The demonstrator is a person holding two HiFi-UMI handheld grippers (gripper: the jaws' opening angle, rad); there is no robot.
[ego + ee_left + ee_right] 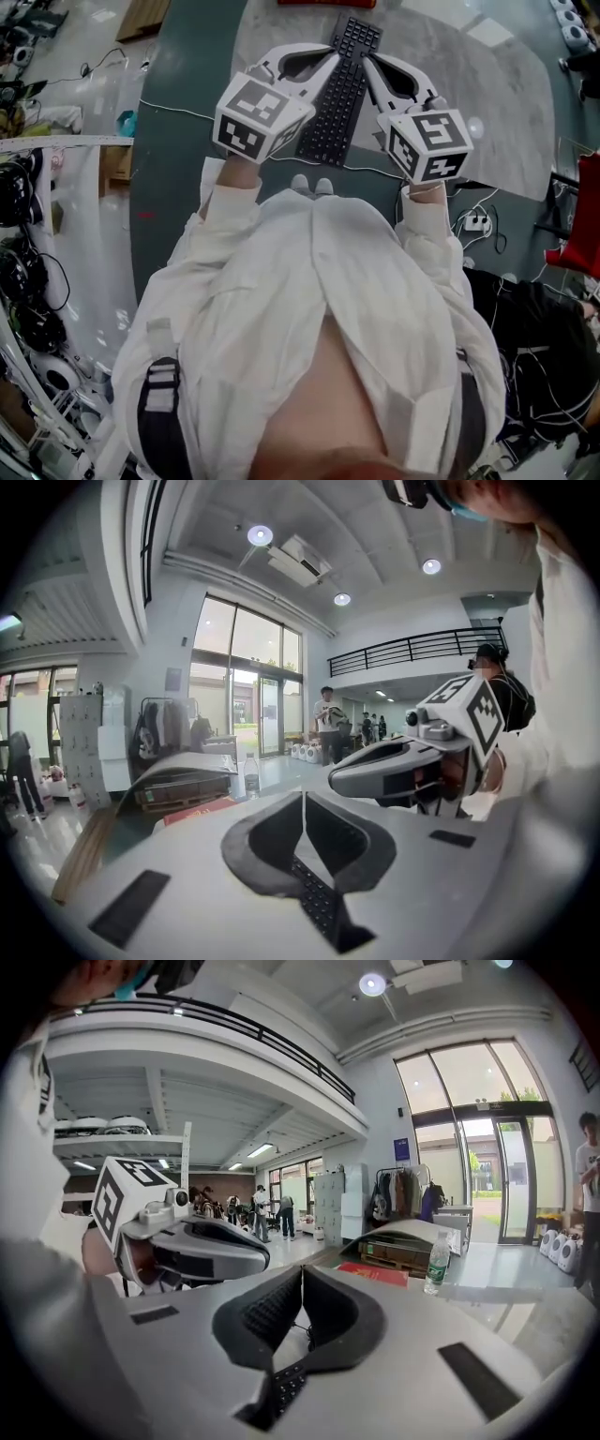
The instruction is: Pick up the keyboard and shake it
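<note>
A black keyboard (339, 94) is held up in the air in front of the person, running lengthwise away from them. My left gripper (330, 58) is shut on its left edge near the far end, and my right gripper (366, 61) is shut on the right edge opposite. In the left gripper view the jaws (303, 803) meet at their tips, with keyboard keys (319, 904) showing below them and the right gripper (412, 766) across. In the right gripper view the closed jaws (302, 1274) pinch the keys (281, 1388), and the left gripper (187, 1241) is across.
A grey round table (431, 112) lies below, on a teal floor. A white cable (187, 112) crosses its near edge. A power strip (476, 222) and cables lie at the right. A water bottle (438, 1262) and a red book (373, 1273) are on the table. People stand far off.
</note>
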